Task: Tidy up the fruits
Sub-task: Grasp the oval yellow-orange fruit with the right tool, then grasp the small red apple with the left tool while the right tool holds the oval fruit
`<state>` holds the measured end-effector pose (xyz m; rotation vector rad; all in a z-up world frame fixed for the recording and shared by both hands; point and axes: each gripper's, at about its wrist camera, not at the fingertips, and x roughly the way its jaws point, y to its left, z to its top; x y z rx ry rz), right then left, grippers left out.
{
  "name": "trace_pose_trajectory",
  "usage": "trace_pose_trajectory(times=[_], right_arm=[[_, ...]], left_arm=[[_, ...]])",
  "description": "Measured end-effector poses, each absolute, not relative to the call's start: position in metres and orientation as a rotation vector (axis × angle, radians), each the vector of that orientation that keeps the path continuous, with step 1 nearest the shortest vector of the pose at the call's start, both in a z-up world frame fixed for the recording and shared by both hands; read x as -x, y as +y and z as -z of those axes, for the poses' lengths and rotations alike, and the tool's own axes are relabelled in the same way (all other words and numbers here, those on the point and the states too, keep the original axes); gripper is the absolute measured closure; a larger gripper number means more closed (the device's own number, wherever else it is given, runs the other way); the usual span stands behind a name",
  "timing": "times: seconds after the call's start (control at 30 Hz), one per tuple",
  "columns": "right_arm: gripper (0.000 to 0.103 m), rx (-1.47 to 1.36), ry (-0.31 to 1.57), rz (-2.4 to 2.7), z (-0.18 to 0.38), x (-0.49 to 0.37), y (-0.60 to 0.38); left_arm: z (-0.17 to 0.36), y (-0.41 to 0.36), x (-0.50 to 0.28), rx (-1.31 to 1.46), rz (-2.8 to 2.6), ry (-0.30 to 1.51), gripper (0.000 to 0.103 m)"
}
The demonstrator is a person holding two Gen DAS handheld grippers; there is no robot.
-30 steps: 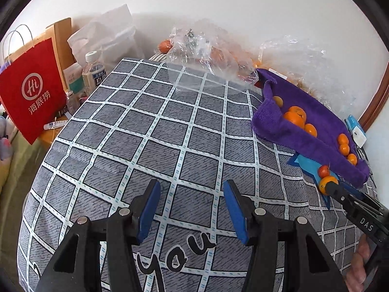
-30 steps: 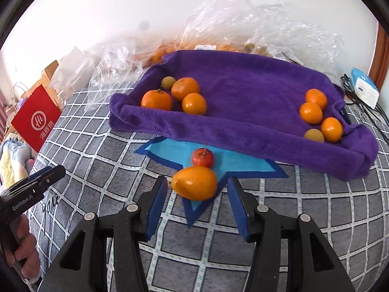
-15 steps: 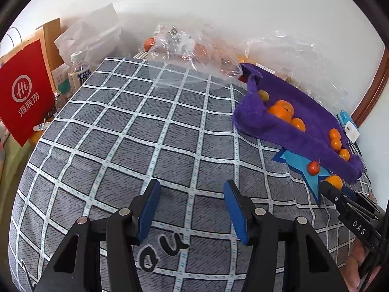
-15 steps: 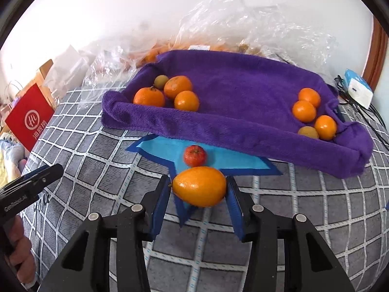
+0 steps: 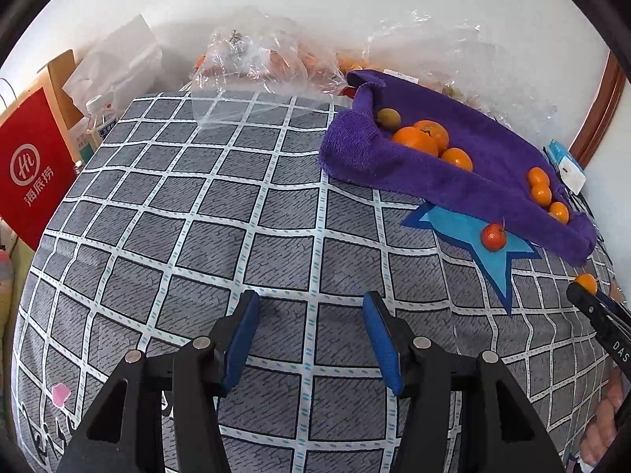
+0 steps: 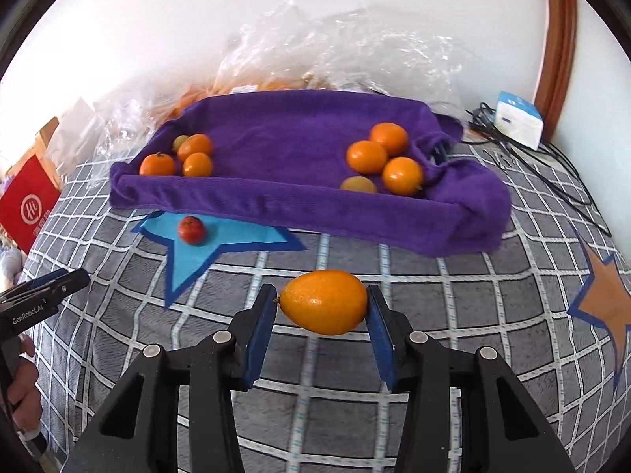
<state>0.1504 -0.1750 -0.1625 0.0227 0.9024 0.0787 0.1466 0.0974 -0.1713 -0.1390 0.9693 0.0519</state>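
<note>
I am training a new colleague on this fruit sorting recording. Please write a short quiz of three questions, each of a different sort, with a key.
1. True or false: the right gripper holds the oval orange fruit.
2. What lies on the blue star patch? A) small red fruit B) green fruit C) bottle
3. Fill in: the left gripper has ____ between its fingers.

Key: 1 true. 2 A, the small red fruit. 3 nothing.
</note>
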Motion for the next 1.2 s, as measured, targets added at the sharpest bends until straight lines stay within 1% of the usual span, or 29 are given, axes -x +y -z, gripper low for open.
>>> trace_pose_trajectory(times=[0.17,0.43,0.67,0.87,0.97,1.03,1.07,1.1,1.13,1.17,1.2], right_arm=[[0.058,-0.032,0.887,-0.059,0.16,-0.15,-0.193],[0.058,-0.029,0.88,-0.017,0.155,-0.154,-0.223],[0.058,-0.059,0.889,0.013,0.154,-0.158,-0.246],[0.058,-0.061,0.898,0.015,0.158,-0.159,-0.25],[0.058,-0.064,0.905,0.007,0.161,-0.16,-0.249],[0.058,-0.061,0.91,0.004,0.162,-0.161,-0.248],[0.058,-0.057,0.911,0.004,0.162,-0.161,-0.248],[0.058,-0.055,0.913,0.006,0.162,-0.161,-0.248],[0.058,-0.056,0.916,0.009,0.162,-0.16,-0.248],[0.058,-0.058,0.919,0.008,0.163,-0.16,-0.248],[0.058,-0.06,0.921,0.006,0.163,-0.16,-0.249]], left_arm=[[0.159,0.084,-0.145,0.13,-0.044,0.945,0.051],[0.143,0.036,-0.163,0.09,0.06,0.909,0.051],[0.149,-0.006,-0.187,0.04,0.149,0.916,0.051],[0.157,-0.023,-0.199,0.044,0.194,0.941,0.051],[0.163,-0.03,-0.204,0.037,0.2,0.948,0.055],[0.167,-0.034,-0.208,0.032,0.191,0.961,0.062],[0.169,-0.035,-0.209,0.033,0.185,0.968,0.069],[0.17,-0.036,-0.21,0.04,0.178,0.968,0.073],[0.169,-0.036,-0.21,0.043,0.17,0.963,0.074],[0.17,-0.036,-0.21,0.047,0.173,0.962,0.08],[0.17,-0.035,-0.21,0.057,0.188,0.963,0.08]])
